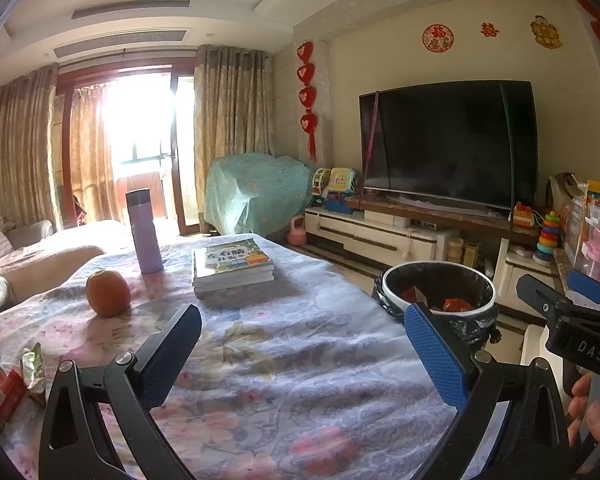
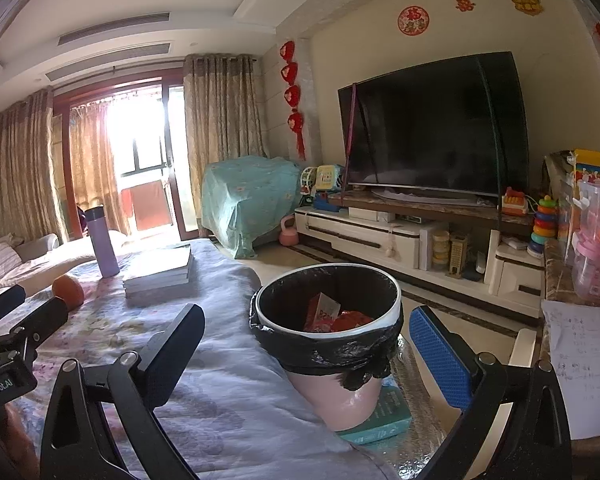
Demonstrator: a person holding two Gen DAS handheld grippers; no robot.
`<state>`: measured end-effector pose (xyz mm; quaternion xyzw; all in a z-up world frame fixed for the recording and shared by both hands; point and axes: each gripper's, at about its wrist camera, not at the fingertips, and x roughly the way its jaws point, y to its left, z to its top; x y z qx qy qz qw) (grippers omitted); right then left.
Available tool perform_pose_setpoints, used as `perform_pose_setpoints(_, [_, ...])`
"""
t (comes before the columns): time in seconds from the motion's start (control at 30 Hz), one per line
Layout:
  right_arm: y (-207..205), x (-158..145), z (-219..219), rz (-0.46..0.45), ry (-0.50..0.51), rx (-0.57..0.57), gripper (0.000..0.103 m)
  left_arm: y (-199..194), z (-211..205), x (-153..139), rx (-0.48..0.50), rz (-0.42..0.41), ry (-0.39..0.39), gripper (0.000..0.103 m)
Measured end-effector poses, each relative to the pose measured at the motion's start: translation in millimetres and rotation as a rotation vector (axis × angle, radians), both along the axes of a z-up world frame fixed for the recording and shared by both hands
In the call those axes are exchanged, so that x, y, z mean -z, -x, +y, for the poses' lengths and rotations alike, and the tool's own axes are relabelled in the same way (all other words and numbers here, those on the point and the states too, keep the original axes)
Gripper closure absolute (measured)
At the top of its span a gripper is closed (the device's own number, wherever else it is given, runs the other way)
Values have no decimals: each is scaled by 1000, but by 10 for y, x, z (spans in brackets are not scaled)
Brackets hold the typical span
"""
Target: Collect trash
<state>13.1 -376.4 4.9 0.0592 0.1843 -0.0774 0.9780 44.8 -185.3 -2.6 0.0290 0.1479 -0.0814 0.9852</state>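
Both claws hang over the floral-covered desk (image 1: 284, 344) with their jaws spread wide and nothing between them. The left claw (image 1: 304, 344) faces down the length of the desk; straight ahead of it, well apart, sits a stack of books (image 1: 233, 266), and ahead to its left stand a purple flask (image 1: 145, 236) and, nearer, an orange (image 1: 108, 293). Close by its left finger, at the desk's near left edge, lies the trash still to be gathered: a small heap of crumpled wrappers (image 1: 10, 380), red and green-white, resting on the cloth. Off to this claw's right, past the desk's edge, stands the bin (image 1: 440, 300), and beyond that the right claw (image 1: 560, 292) shows from the side with a hand (image 1: 592, 412) on its handle. From the right claw's (image 2: 306, 344) own view the bin (image 2: 332, 388) sits just ahead and between its 2 fingers, a pink tub lined with a black bag (image 2: 328, 348) folded over a white rim, with red wrappers (image 2: 336, 316) already lying inside. The bin rests on a teal book (image 2: 388, 416) beside the desk. The left claw (image 2: 24, 312) appears at this view's left edge, over the cloth. A dark television (image 2: 432, 124) stands on a low white cabinet (image 2: 364, 236) well beyond both claws.
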Motion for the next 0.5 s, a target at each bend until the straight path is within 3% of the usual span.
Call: perform_pose_setpoints(0.5, [1,-9,13,-3,-5,-7,0,-5,-1,18,10,6,-2,1])
